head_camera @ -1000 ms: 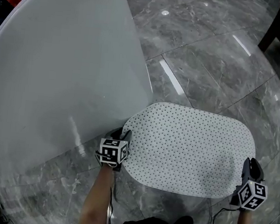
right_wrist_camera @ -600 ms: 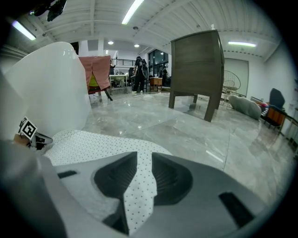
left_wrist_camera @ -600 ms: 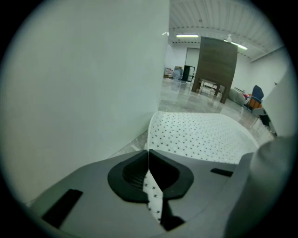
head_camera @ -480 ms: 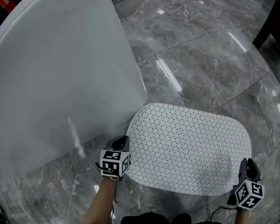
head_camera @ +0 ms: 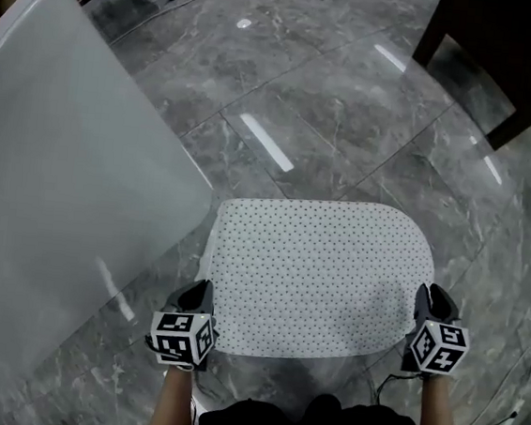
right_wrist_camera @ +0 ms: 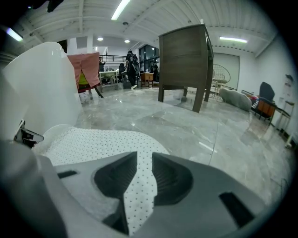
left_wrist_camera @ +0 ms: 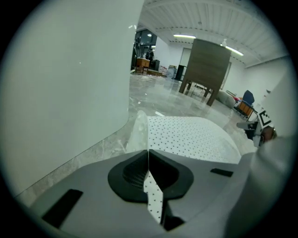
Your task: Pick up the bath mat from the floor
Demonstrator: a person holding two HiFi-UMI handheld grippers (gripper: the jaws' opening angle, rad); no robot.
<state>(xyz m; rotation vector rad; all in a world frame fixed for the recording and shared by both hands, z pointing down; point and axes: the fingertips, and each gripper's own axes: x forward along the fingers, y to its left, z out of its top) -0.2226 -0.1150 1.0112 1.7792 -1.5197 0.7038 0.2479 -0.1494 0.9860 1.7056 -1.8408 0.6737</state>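
Observation:
The bath mat (head_camera: 315,278) is white with small dark dots and spreads over the grey marble floor in the head view. My left gripper (head_camera: 198,296) is shut on its near left corner, and a thin strip of the mat (left_wrist_camera: 153,197) shows pinched between the closed pads in the left gripper view. At the near right corner, my right gripper (head_camera: 434,300) grips the mat's edge. The dotted mat (right_wrist_camera: 139,181) fills the narrow gap between those pads. The far end of the mat (left_wrist_camera: 186,137) still rests on the floor.
A white bathtub wall (head_camera: 61,185) rises close on the left, right beside the mat. A dark wooden cabinet on legs (head_camera: 509,53) stands at the far right. A thin cable (head_camera: 499,411) lies on the floor near my right arm. Red cloth (right_wrist_camera: 86,69) hangs beyond the tub.
The left gripper's jaws have shut on the mat's near left corner. Both grippers and the mat's near edge sit lower in the head view, which has swung away from the tub.

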